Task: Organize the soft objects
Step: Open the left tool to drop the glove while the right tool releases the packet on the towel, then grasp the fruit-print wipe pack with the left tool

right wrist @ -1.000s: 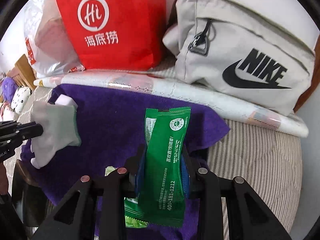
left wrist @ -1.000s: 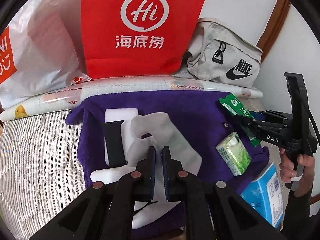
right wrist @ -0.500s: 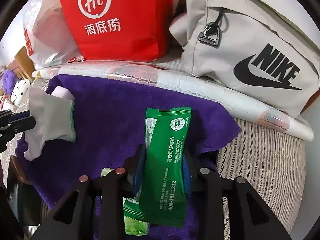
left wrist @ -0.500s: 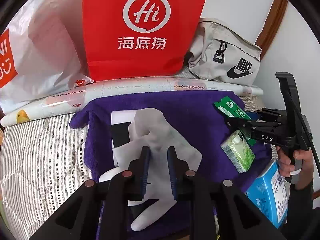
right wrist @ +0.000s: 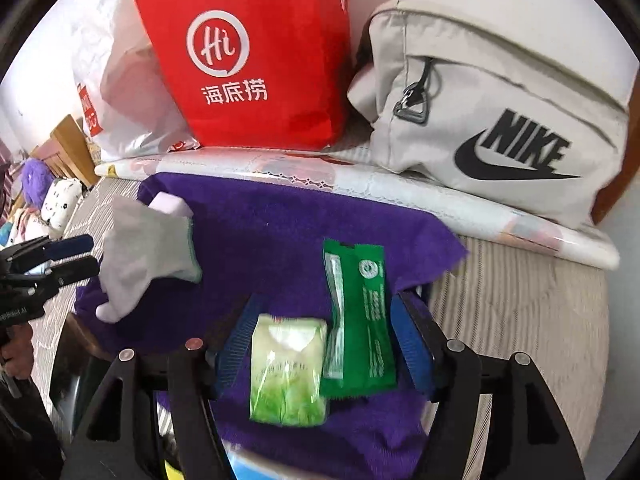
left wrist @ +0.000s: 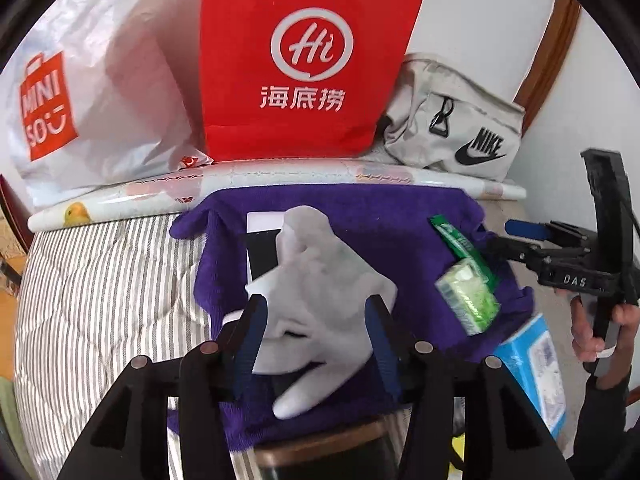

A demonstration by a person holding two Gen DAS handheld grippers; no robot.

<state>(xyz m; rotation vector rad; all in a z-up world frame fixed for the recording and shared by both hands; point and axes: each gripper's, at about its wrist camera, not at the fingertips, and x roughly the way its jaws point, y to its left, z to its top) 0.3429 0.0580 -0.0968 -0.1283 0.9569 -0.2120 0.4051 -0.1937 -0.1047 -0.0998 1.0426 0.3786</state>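
Observation:
A grey glove (left wrist: 320,296) lies on the purple towel (left wrist: 380,216), over a white and black flat item (left wrist: 262,240). My left gripper (left wrist: 316,320) is open, its jaws on either side of the glove. In the right wrist view a green sachet (right wrist: 358,316) and a pale green tissue pack (right wrist: 286,372) lie side by side on the towel (right wrist: 280,232). My right gripper (right wrist: 328,344) is open around them. The glove also shows in the right wrist view (right wrist: 144,252), with the left gripper's fingers (right wrist: 68,256) beside it.
A red paper bag (left wrist: 300,64), a white Miniso bag (left wrist: 80,92) and a beige Nike bag (right wrist: 500,112) stand behind a rolled sheet (left wrist: 280,184). A blue tissue pack (left wrist: 536,368) lies at the towel's right. Striped bedding (left wrist: 100,300) surrounds the towel.
Both grippers opened. The left let go of the grey glove, which now lies on the towel. The right let go of the green sachet, which now lies beside the tissue pack.

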